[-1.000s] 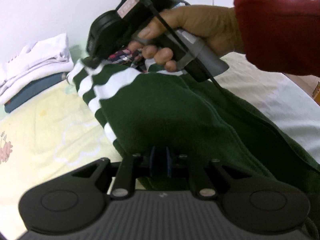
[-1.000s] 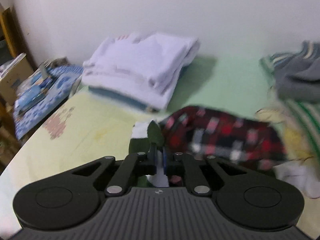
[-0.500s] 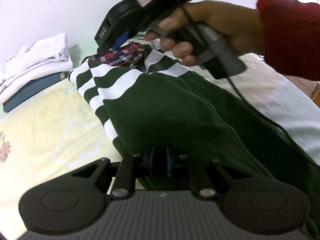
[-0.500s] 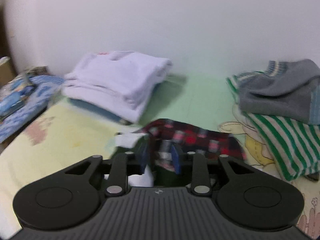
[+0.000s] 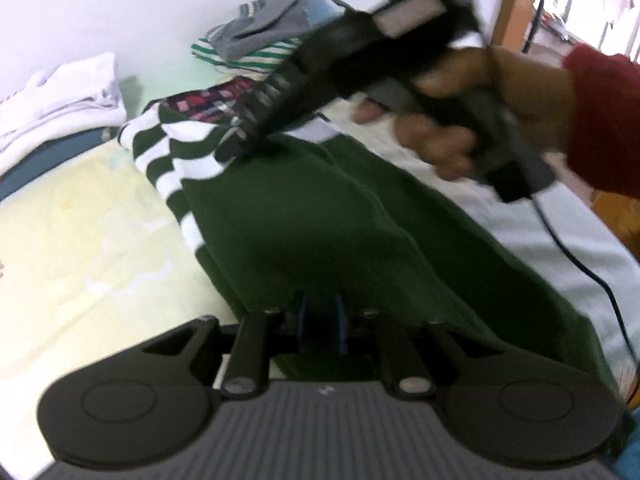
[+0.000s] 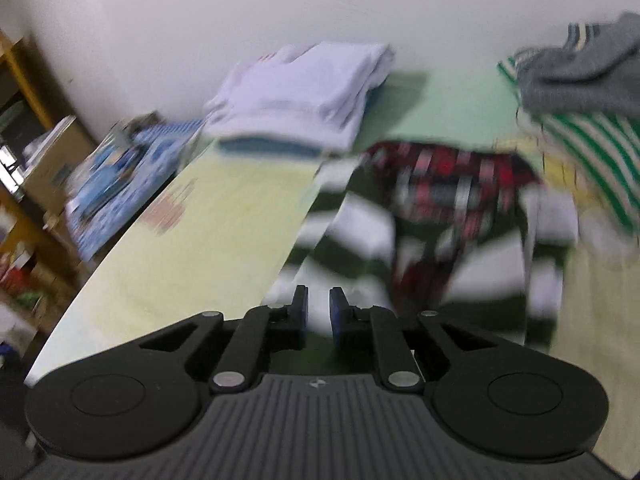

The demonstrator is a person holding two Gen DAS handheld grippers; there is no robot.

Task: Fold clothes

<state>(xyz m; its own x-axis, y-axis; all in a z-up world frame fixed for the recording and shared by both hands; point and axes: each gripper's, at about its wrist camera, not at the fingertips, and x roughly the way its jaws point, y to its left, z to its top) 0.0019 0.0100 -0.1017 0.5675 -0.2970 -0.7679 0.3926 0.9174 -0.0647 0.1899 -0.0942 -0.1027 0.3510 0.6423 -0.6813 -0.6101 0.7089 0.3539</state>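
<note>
Moved off the striped hem: right gripper (image 6: 318, 312), closing, nothing between. Left gripper (image 5: 322, 320) opening, green cloth between; grip unclear. Green garment (image 5: 312, 216) flat on bed (image 5: 80, 216).

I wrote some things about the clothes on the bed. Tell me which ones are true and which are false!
1. The green garment has white stripes at one end. True.
2. The white folded pile sits near the wall. True.
3. The person's sleeve is blue. False: it is red.
4. The grey garment lies under the green-and-white striped one. False: the grey one lies on top.
5. The right gripper is clamped on the plaid cloth. False: its jaws are closing with nothing pinched between them, and the plaid cloth lies further ahead.
6. The green garment reaches between the fingers of the left gripper. True; those jaws are opening.
</note>
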